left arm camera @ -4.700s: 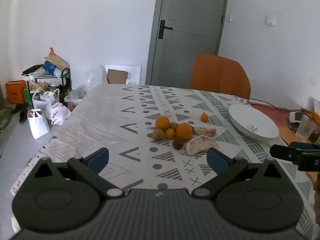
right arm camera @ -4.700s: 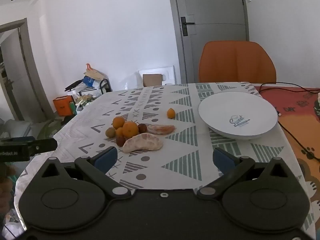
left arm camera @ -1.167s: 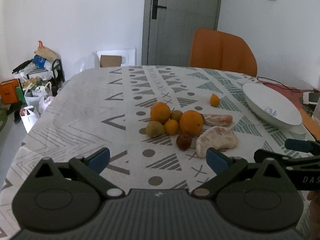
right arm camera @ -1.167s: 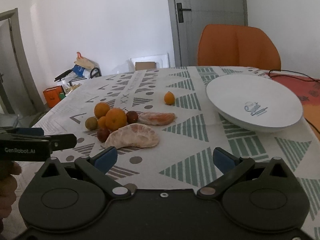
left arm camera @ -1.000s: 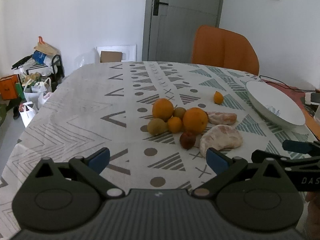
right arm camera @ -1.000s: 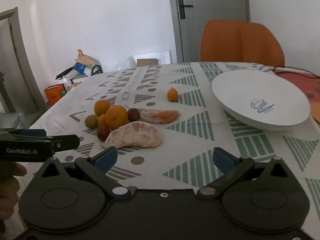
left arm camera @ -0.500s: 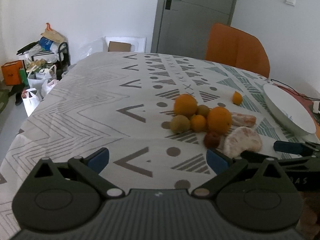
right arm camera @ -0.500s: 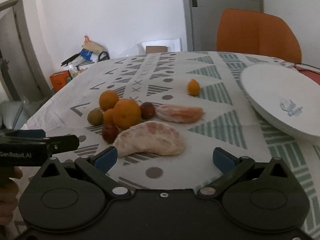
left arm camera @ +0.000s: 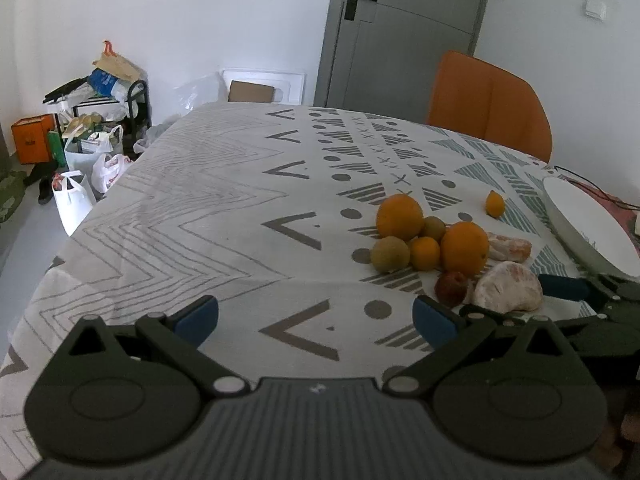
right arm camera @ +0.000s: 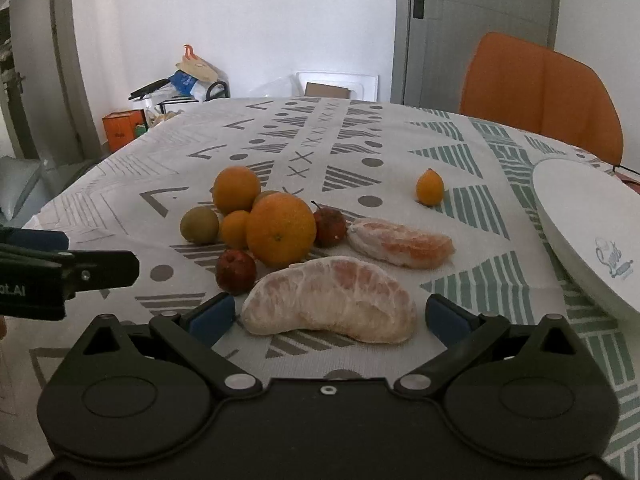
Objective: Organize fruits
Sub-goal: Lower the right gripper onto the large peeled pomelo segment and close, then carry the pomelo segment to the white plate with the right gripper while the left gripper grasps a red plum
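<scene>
A large peeled citrus wedge (right arm camera: pixel 332 304) lies on the patterned tablecloth (right arm camera: pixel 360 152), right between the blue pads of my right gripper (right arm camera: pixel 328 314). Its jaws are closing, and a small gap still shows at each end of the wedge. Behind it sit a big orange (right arm camera: pixel 280 228), a second orange (right arm camera: pixel 236 190), a small orange, a greenish fruit (right arm camera: pixel 199 224), two dark red fruits and a flatter peeled piece (right arm camera: pixel 400 242). A kumquat (right arm camera: pixel 430 188) stands alone. My left gripper (left arm camera: pixel 316 316) is open over bare cloth, left of the pile (left arm camera: pixel 464 248).
A white bowl (right arm camera: pixel 580 220) rests at the table's right side. An orange chair (right arm camera: pixel 540 96) stands behind the table before a grey door. Bags and boxes (left arm camera: pixel 84 136) crowd the floor beyond the left table edge. A cable runs behind the bowl.
My right gripper has come forward until the peeled wedge lies between its pads, and the pads have drawn inward. My left gripper has shifted left, so the pile now sits to its right.
</scene>
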The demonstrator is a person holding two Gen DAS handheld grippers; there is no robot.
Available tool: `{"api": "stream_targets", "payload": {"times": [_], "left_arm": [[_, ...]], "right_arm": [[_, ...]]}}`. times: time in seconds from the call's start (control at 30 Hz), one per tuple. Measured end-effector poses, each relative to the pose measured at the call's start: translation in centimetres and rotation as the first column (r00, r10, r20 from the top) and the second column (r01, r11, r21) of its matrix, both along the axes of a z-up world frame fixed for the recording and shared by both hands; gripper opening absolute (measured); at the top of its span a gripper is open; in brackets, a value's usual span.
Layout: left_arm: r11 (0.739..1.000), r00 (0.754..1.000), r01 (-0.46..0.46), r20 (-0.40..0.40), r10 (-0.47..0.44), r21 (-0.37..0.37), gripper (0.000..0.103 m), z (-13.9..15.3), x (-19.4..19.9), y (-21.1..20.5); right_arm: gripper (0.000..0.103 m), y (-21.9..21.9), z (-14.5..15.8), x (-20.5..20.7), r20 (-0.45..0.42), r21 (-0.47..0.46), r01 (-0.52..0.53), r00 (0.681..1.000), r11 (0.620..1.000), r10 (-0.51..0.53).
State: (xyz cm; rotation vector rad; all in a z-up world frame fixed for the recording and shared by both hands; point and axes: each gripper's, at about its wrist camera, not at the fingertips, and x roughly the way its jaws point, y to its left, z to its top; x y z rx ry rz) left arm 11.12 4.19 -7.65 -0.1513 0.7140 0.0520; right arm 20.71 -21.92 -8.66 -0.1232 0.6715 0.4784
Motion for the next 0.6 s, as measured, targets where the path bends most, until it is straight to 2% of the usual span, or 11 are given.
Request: {"api": "stream_targets", "payload": {"times": [0.37, 0.6], "left_arm": [[0.997, 0.996, 0.083, 0.024, -0.083, 0.000, 0.101, 0.2, 0.8, -2.9], [0.994, 0.993, 0.113, 0.028, -0.113, -0.006, 0.087, 0.1, 1.8, -4.6]], "right_arm": [[0.086, -3.0, 0.4, -0.9, 0.042, 0.058, 0.010, 0.999, 0.998, -0.012], [0.085, -5.6, 0.9, -1.0, 0.059, 0.093, 0.053, 0.997, 0.994, -0.059]]}}
